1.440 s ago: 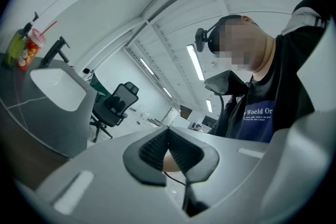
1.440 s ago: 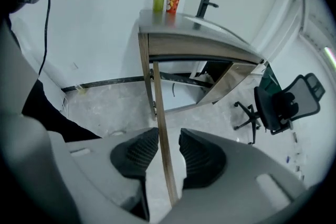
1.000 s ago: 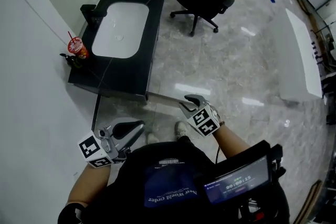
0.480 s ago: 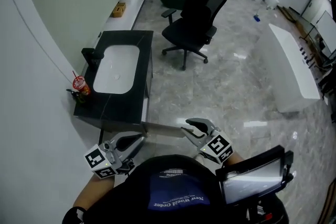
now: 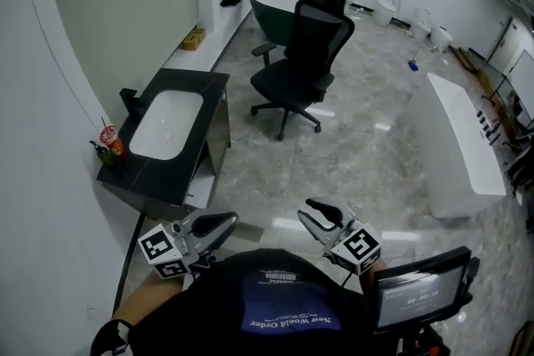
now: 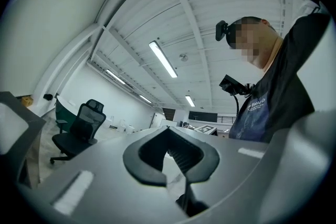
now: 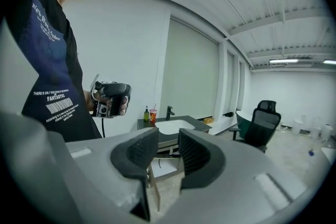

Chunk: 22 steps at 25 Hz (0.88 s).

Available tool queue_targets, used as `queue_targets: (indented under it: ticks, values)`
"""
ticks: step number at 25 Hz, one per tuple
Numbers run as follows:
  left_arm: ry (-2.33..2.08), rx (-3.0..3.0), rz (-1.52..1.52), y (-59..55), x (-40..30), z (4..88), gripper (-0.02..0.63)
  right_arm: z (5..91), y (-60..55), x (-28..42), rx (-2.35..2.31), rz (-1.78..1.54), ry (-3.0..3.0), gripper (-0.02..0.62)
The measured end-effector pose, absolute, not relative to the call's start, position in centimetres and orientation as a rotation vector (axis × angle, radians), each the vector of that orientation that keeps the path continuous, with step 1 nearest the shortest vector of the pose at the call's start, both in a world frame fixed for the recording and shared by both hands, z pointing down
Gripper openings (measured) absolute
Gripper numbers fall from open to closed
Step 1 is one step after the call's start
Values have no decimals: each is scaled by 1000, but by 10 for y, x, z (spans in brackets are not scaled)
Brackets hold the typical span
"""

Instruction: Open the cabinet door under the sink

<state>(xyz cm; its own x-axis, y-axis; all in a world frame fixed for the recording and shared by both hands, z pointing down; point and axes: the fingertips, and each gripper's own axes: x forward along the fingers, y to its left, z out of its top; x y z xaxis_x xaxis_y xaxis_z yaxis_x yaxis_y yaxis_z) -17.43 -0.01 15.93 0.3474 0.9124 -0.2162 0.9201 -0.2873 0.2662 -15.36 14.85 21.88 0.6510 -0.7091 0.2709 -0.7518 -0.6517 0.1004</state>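
Observation:
The black vanity (image 5: 179, 179) with its white basin (image 5: 164, 122) stands at the left wall. In the right gripper view the vanity (image 7: 199, 124) shows ahead, and its cabinet door (image 7: 153, 186) hangs open, pale edge toward me. My right gripper (image 5: 321, 217) is well back from the cabinet; its jaws stand apart with nothing between them (image 7: 168, 157). My left gripper (image 5: 217, 226) is raised near my chest and tilts up toward the ceiling; a narrow gap shows between its pads (image 6: 173, 157), and they hold nothing. A hand carries the left gripper (image 7: 110, 98).
A red cup (image 5: 110, 142), a small bottle (image 5: 100, 152) and a black faucet (image 5: 130, 102) sit on the vanity. A black office chair (image 5: 300, 67) stands beyond it, a white bench (image 5: 457, 146) at the right. A screen (image 5: 421, 288) hangs at my right side.
I have backed away from the vanity, so it now looks smaller and farther off. Both grippers rose and drew back; the right one has left the door's edge.

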Motion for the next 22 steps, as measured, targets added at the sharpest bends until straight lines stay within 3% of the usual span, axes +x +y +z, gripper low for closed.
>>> queue_targets:
  ticks: [10, 22]
  values:
    - [1863, 2113, -32, 239, -200, 152, 0, 205, 380, -184, 2779, 354, -946, 120]
    - [1948, 1969, 75, 371, -120, 152, 0, 203, 502, -125, 2937, 402, -736, 114]
